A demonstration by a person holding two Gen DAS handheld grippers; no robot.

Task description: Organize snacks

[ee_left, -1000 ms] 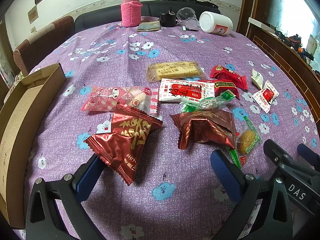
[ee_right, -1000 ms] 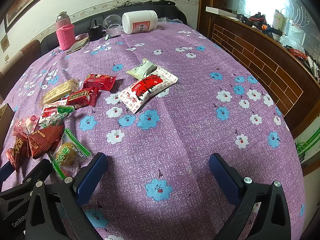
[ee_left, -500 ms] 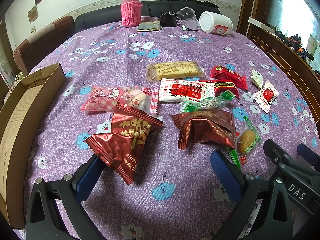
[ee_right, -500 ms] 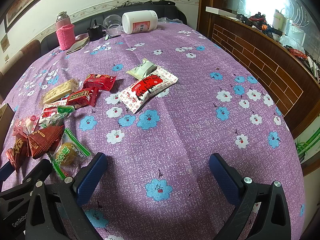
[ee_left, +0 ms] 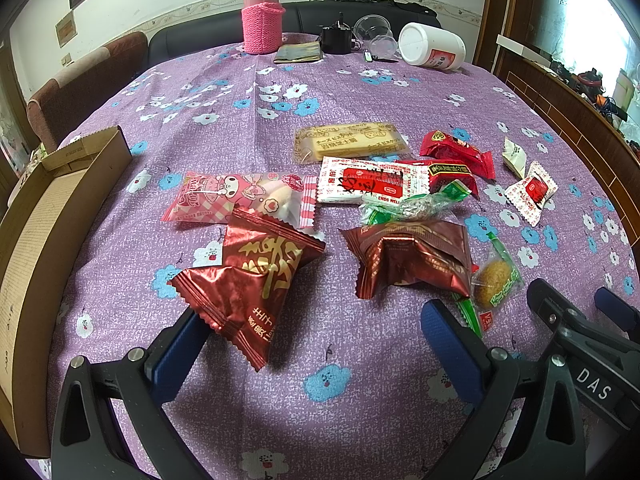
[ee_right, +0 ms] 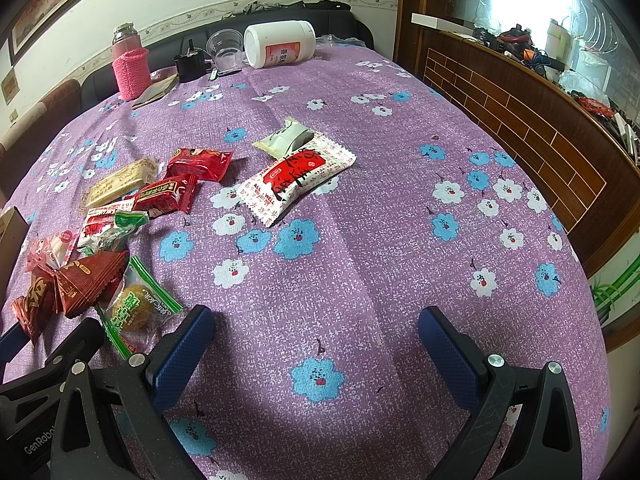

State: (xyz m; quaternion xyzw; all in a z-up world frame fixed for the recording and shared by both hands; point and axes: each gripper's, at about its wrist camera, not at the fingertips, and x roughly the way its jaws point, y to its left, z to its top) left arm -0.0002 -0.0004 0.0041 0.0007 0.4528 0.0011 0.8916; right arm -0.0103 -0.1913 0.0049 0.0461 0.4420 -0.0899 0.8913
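Several snack packets lie on a purple flowered tablecloth [ee_left: 328, 96]. My left gripper [ee_left: 314, 330] is open, low over the cloth; a dark red foil packet with gold characters [ee_left: 250, 280] lies over its left finger's tip. Beyond are a brown-red foil packet [ee_left: 412, 256], a pink cartoon packet [ee_left: 236, 198], a biscuit bar [ee_left: 348, 144] and a green-wrapped round cake [ee_left: 494, 278]. An open cardboard box [ee_left: 36, 236] stands at the left. My right gripper [ee_right: 316, 338] is open over bare cloth, with a red-and-white packet [ee_right: 298, 178] and a pale green sachet [ee_right: 286, 138] ahead.
At the table's far edge stand a pink knit-sleeved flask [ee_left: 262, 14], a black object [ee_left: 336, 38], clear plastic cups [ee_left: 376, 34] and a white jar on its side [ee_left: 432, 46]. A wooden counter [ee_right: 532, 100] runs along the right. Chairs [ee_left: 84, 76] sit behind the table.
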